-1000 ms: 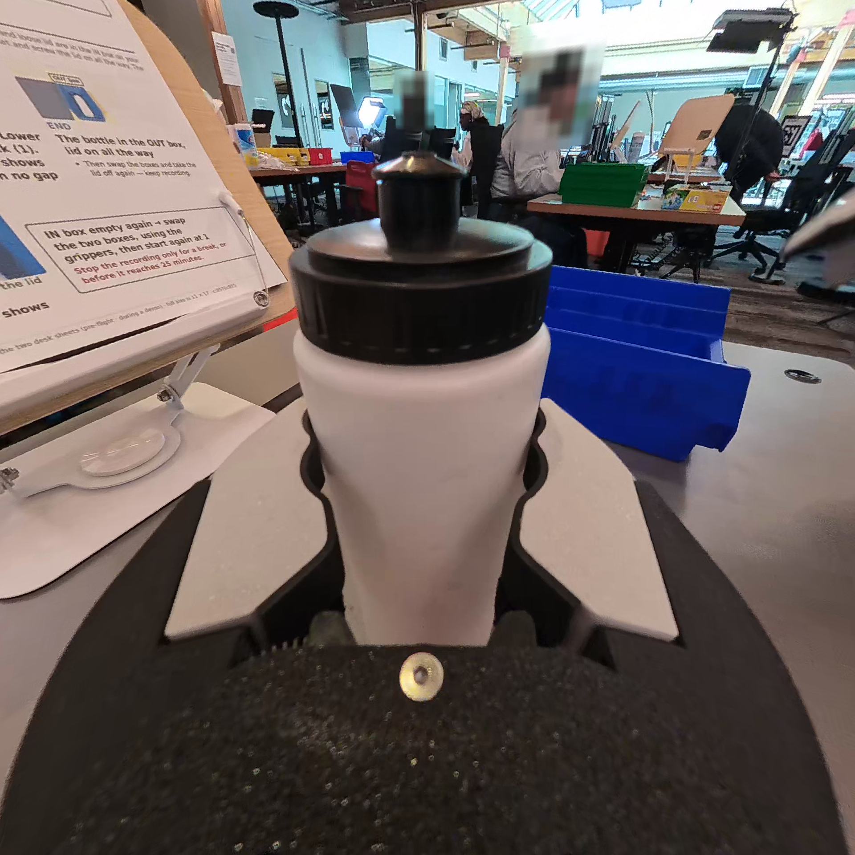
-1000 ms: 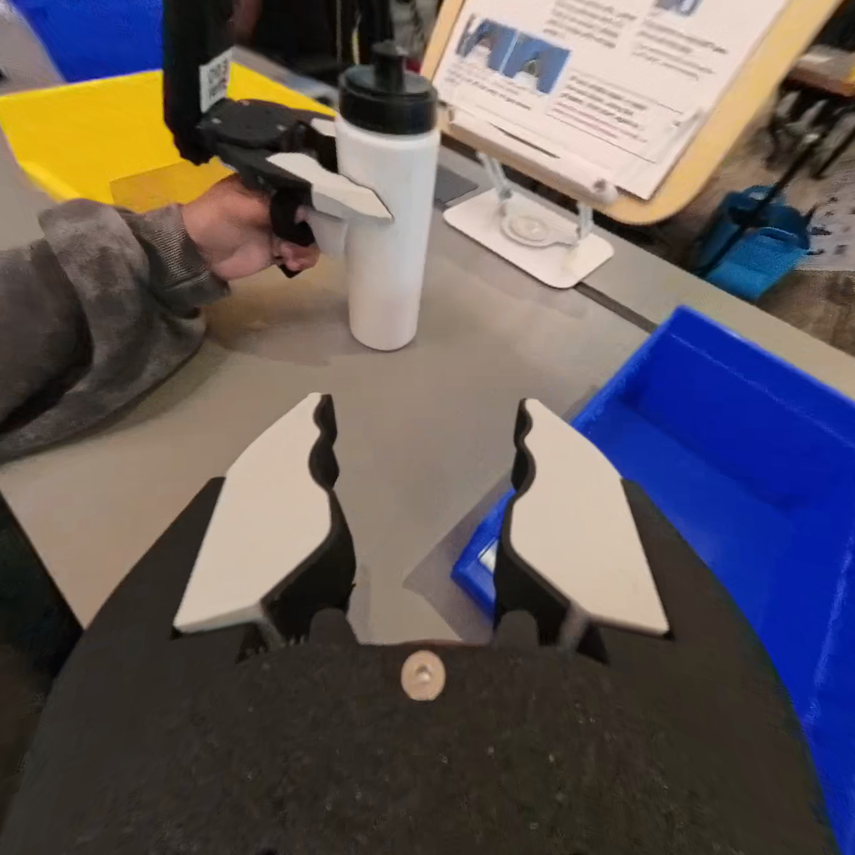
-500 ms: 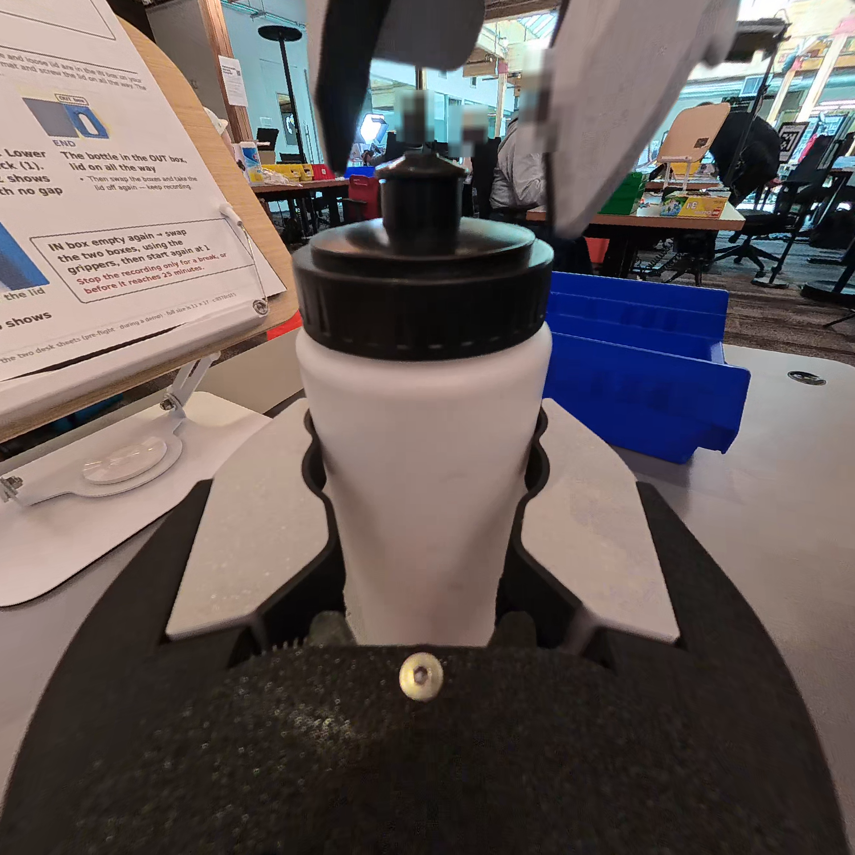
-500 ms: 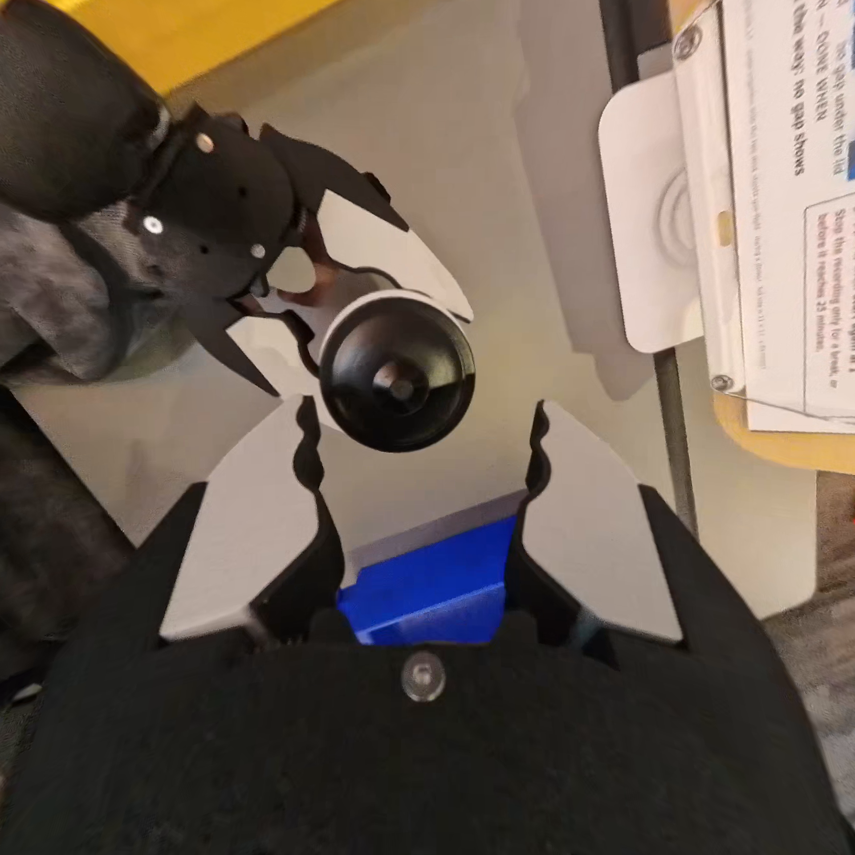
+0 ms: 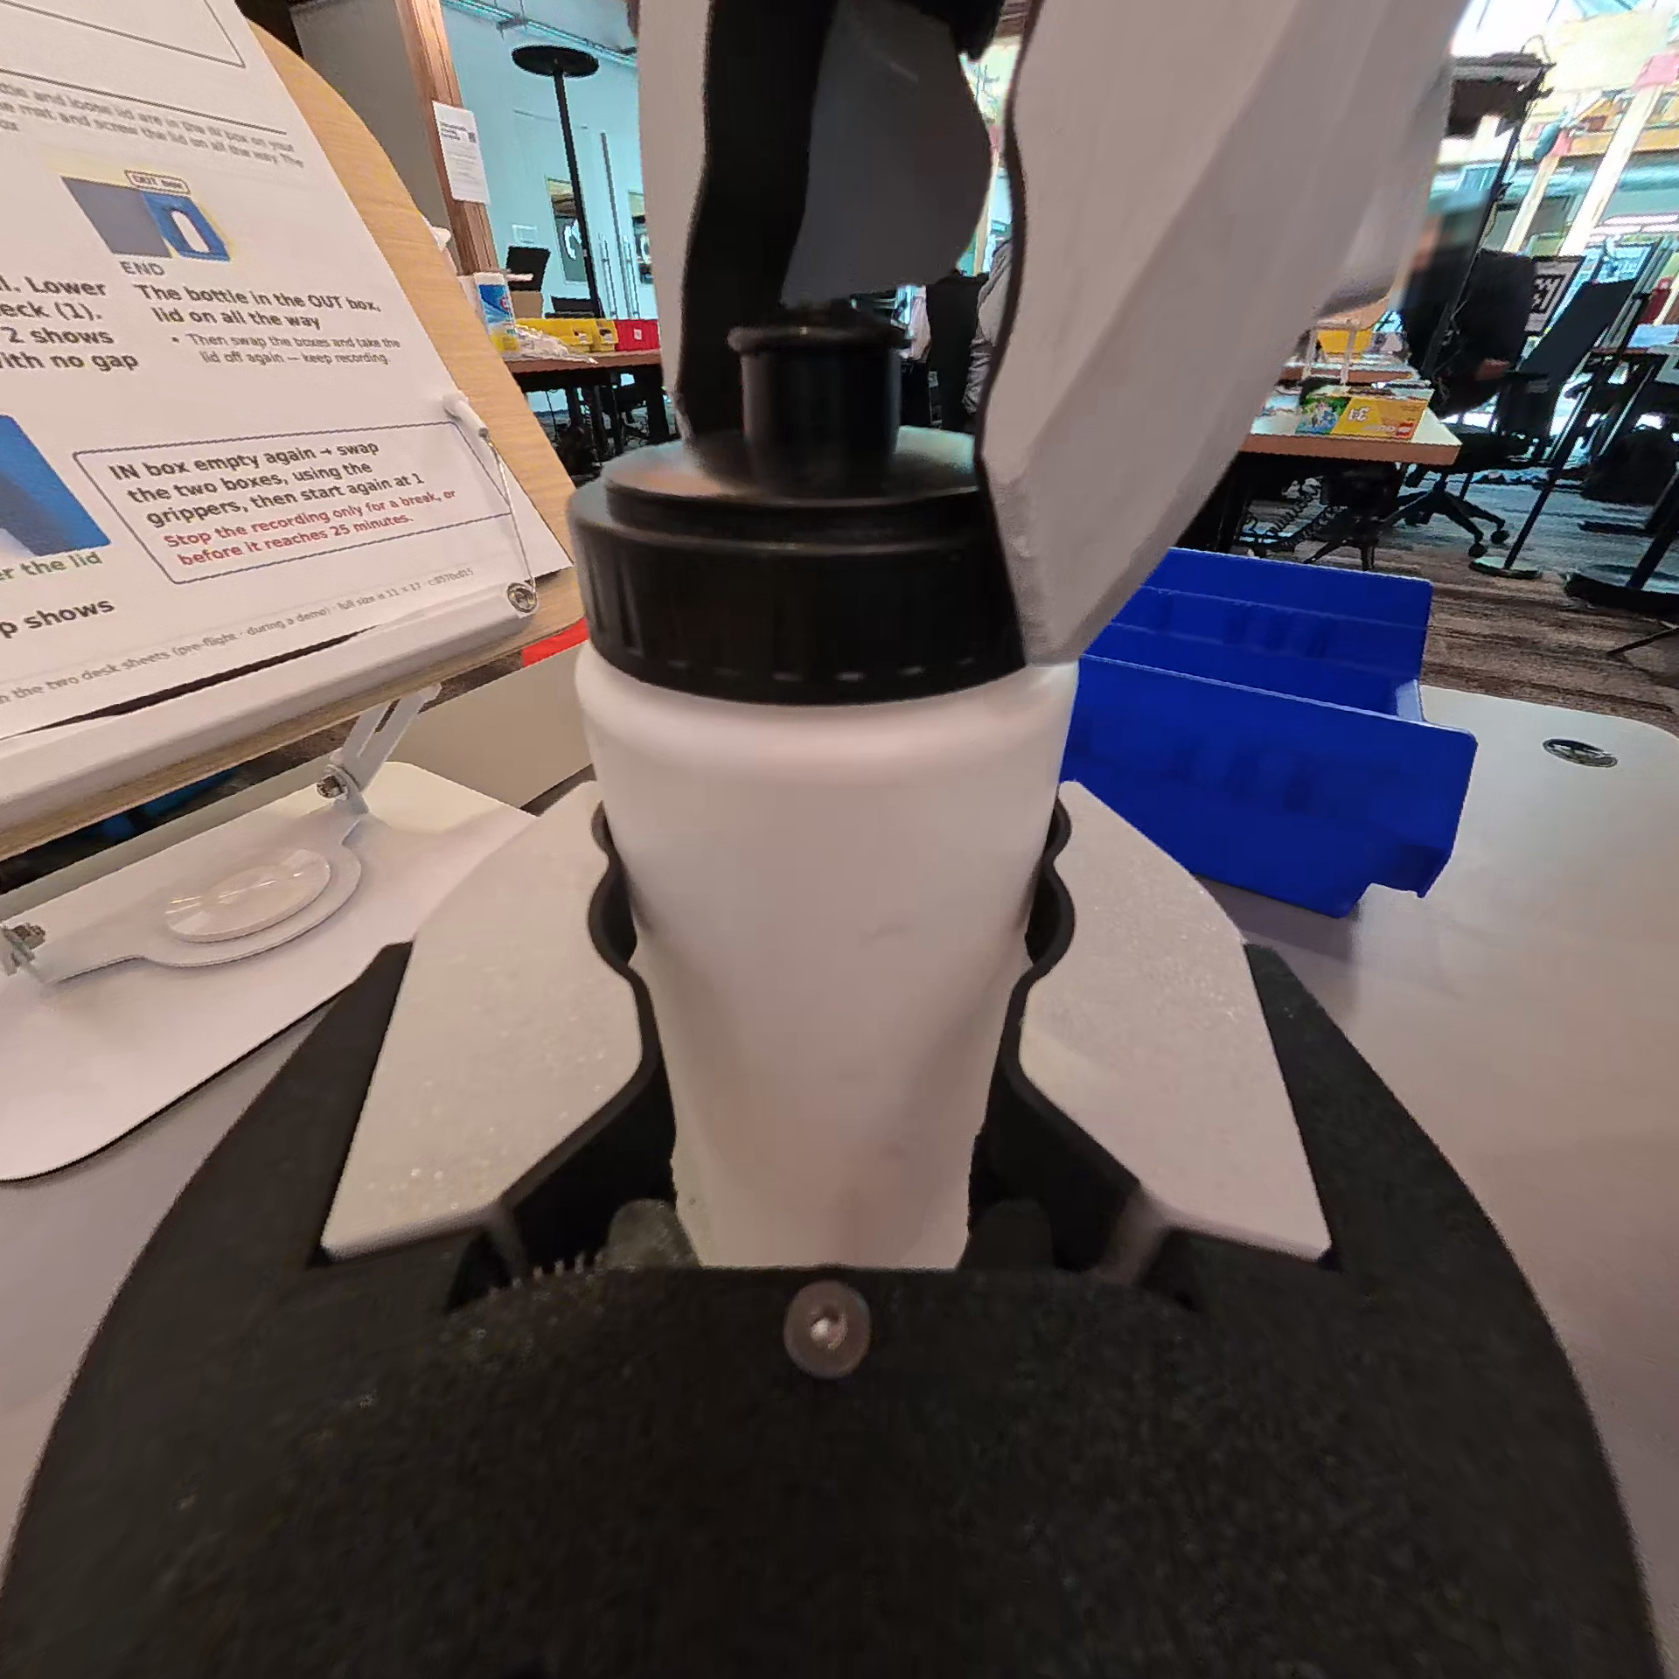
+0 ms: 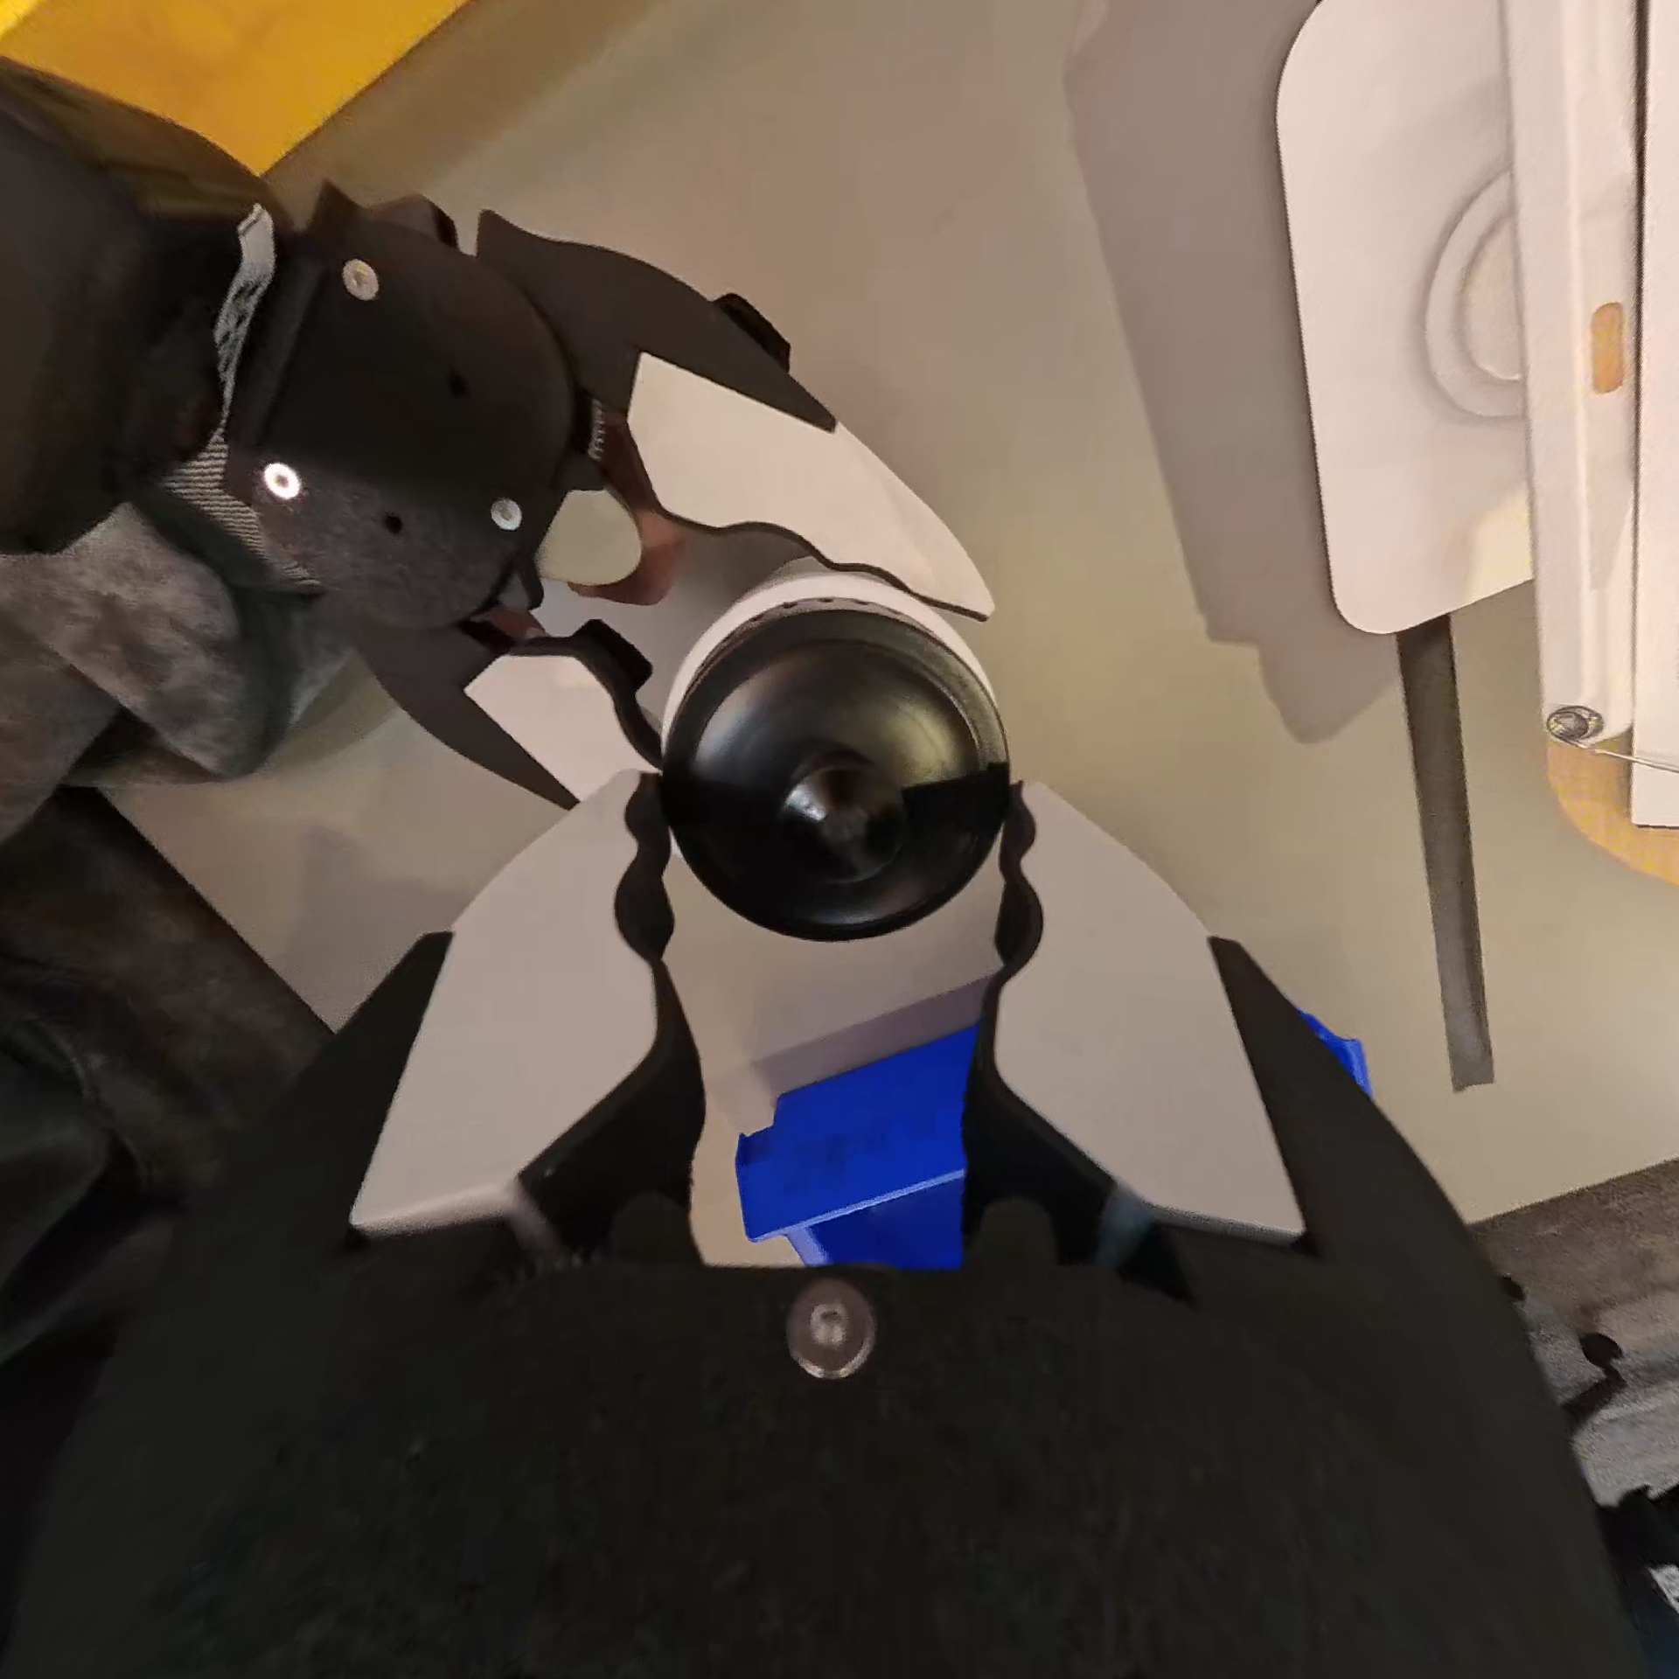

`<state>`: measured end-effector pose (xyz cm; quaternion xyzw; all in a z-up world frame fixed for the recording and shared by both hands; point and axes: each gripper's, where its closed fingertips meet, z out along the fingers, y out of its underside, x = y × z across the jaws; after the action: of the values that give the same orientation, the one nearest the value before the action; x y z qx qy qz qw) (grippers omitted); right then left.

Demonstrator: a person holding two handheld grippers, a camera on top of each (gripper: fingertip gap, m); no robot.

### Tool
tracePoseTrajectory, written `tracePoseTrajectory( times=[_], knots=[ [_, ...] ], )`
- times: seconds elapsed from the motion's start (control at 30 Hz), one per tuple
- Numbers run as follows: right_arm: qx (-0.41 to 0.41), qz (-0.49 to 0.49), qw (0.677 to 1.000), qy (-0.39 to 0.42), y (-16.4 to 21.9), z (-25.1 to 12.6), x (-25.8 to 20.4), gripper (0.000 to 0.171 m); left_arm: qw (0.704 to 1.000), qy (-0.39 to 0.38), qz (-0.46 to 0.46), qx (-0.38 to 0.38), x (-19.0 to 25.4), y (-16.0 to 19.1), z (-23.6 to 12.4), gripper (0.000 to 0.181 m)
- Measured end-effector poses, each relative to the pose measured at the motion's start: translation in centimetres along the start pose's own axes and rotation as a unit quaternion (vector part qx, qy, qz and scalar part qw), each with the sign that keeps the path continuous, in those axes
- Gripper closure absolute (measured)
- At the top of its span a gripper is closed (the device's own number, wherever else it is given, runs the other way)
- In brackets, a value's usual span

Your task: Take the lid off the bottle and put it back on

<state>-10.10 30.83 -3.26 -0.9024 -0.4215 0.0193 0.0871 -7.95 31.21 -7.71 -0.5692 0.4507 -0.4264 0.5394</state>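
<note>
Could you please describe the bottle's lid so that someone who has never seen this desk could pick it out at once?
Start at the grey desk, between the blue bin and the tilted instruction stand. There the left gripper clamps an upright white bottle. The lid is its ribbed black screw cap with a narrow spout, the only black round piece, flanked by the right gripper's fingers.
</note>
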Motion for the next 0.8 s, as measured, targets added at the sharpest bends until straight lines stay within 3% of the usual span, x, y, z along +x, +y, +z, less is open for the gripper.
tracePoseTrajectory(
  times=[0.17, 0.33, 0.47, 0.53, 0.63, 0.7, 0.8],
  knots=[
    [-0.023, -0.038, 0.999, 0.002, 0.3, -0.1, -0.3, 0.101, 1.000, 0.003, 0.005, -0.014, 0.2, 0.1, -0.1, 0.096],
    [-0.049, -0.137, 0.989, 0.004, 0.8, -0.1, -0.4, 0.101, 1.000, 0.014, 0.012, -0.015, 0.5, 0.2, -0.2, 0.096],
    [-0.061, -0.342, 0.938, 0.001, 1.2, -0.2, -0.3, 0.101, 0.999, 0.021, 0.021, -0.016, 1.0, 0.1, -0.1, 0.096],
    [-0.055, -0.394, 0.918, -0.009, 1.1, -0.2, -0.1, 0.101, 1.000, 0.019, 0.016, -0.017, 0.9, 0.2, -0.1, 0.096],
    [-0.053, -0.380, 0.923, 0.000, 0.7, -0.2, 0.2, 0.099, 1.000, 0.019, 0.007, -0.016, 0.8, 0.1, 0.0, 0.096],
    [-0.043, -0.326, 0.944, 0.038, 0.2, -0.8, 0.5, 0.078, 1.000, 0.017, 0.008, -0.017, 0.7, 0.1, 0.0, 0.096],
    [0.010, -0.231, 0.972, 0.033, -0.6, -1.8, -0.7, 0.078, 1.000, 0.015, 0.006, -0.017, 0.7, 0.1, 0.0, 0.096]
  ],
)
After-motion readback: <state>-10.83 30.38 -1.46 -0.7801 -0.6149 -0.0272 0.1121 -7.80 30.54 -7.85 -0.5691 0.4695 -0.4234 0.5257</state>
